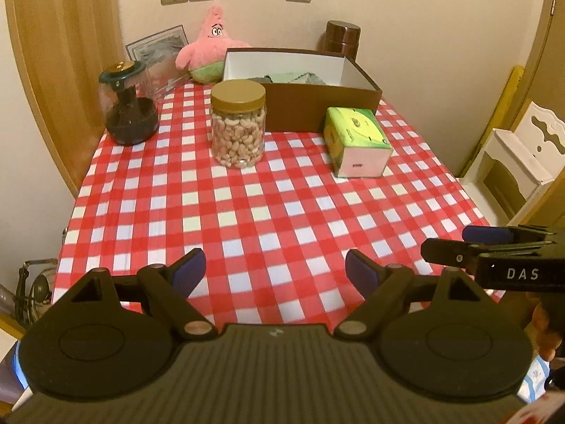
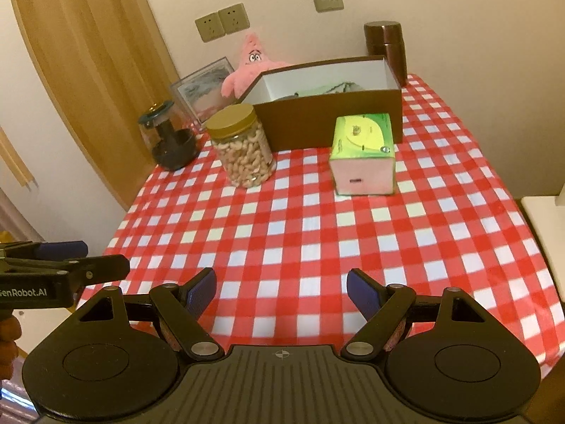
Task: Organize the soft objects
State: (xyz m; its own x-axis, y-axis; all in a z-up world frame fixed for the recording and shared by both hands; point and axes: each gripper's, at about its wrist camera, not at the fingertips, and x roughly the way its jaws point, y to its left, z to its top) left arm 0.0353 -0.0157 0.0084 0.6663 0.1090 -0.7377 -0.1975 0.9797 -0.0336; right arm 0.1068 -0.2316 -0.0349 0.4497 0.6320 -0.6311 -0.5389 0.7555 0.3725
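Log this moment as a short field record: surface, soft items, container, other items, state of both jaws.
surface: table with red-and-white checked cloth
soft toy: pink star plush, at the far edge, left of the box, outside it
container: open brown box, fabric items inside
other items: nut jar, green tissue box, dark glass jar, brown canister, framed picture
left gripper: jaws open, empty
right gripper: jaws open, empty

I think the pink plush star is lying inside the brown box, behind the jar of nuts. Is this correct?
Not quite. The pink plush star sits outside the brown box, behind its far left corner against the wall, as the left wrist view shows. It is indeed behind the jar of nuts.
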